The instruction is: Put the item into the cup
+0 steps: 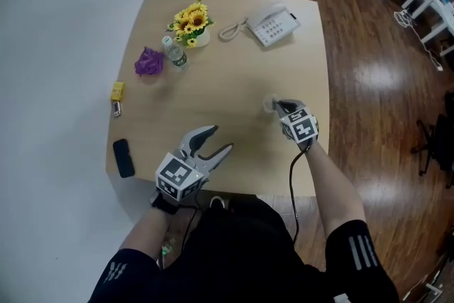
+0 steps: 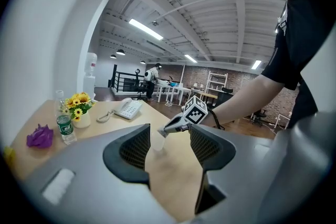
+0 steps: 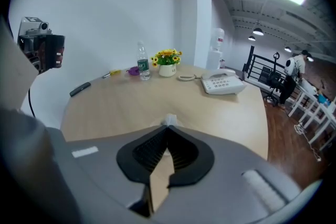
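A small clear plastic cup (image 1: 270,106) stands on the wooden table (image 1: 234,74), right of centre. My right gripper (image 1: 279,105) is shut, with its tips at the cup's mouth; the left gripper view shows those tips touching the cup (image 2: 157,141) at its rim. In the right gripper view a small white bit (image 3: 169,120) shows just past the closed jaws. I cannot tell whether it is the cup's rim or a held piece. My left gripper (image 1: 217,140) hovers open over the table's front, left of the cup, with nothing between its fingers.
At the back stand a sunflower pot (image 1: 191,21), a water bottle (image 1: 174,53), a purple crumpled thing (image 1: 148,62) and a white telephone (image 1: 273,26). On the left lie a yellow block (image 1: 117,90) and a black object (image 1: 123,157). The table's front edge is close to my body.
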